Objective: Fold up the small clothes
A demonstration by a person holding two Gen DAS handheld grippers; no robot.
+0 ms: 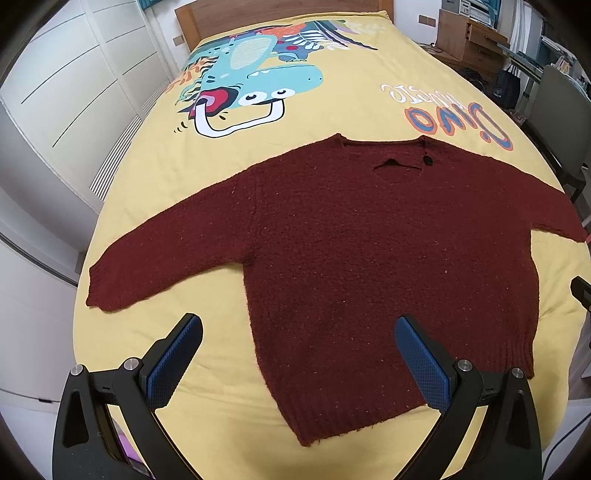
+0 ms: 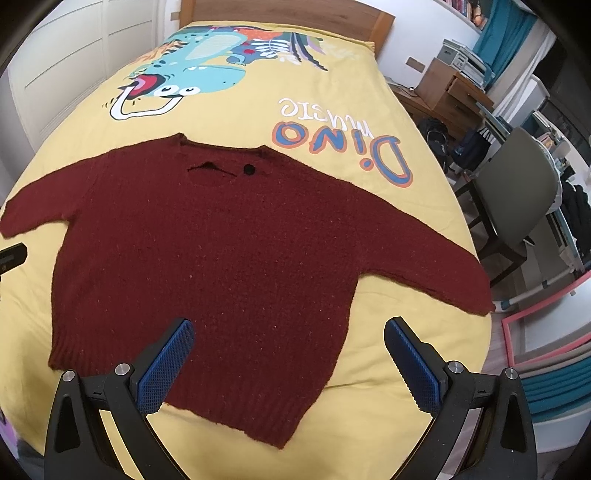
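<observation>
A dark red knitted sweater point(image 1: 362, 251) lies flat and spread out on the yellow bedspread point(image 1: 184, 177), sleeves out to both sides, neckline with a black button away from me. It also shows in the right wrist view point(image 2: 207, 258). My left gripper point(image 1: 297, 332) is open and empty, held above the sweater's hem at its left corner. My right gripper point(image 2: 288, 334) is open and empty, held above the hem at its right side. The right gripper's edge shows at the far right of the left wrist view point(image 1: 581, 291).
The bedspread point(image 2: 406, 229) carries a dinosaur print point(image 1: 255, 81) and "Dino music" lettering point(image 2: 340, 147). White wardrobe doors point(image 1: 66, 92) stand left of the bed. A grey chair point(image 2: 517, 192), wooden drawers point(image 2: 450, 92) and bags stand to the right. The wooden headboard point(image 1: 280, 11) is at the far end.
</observation>
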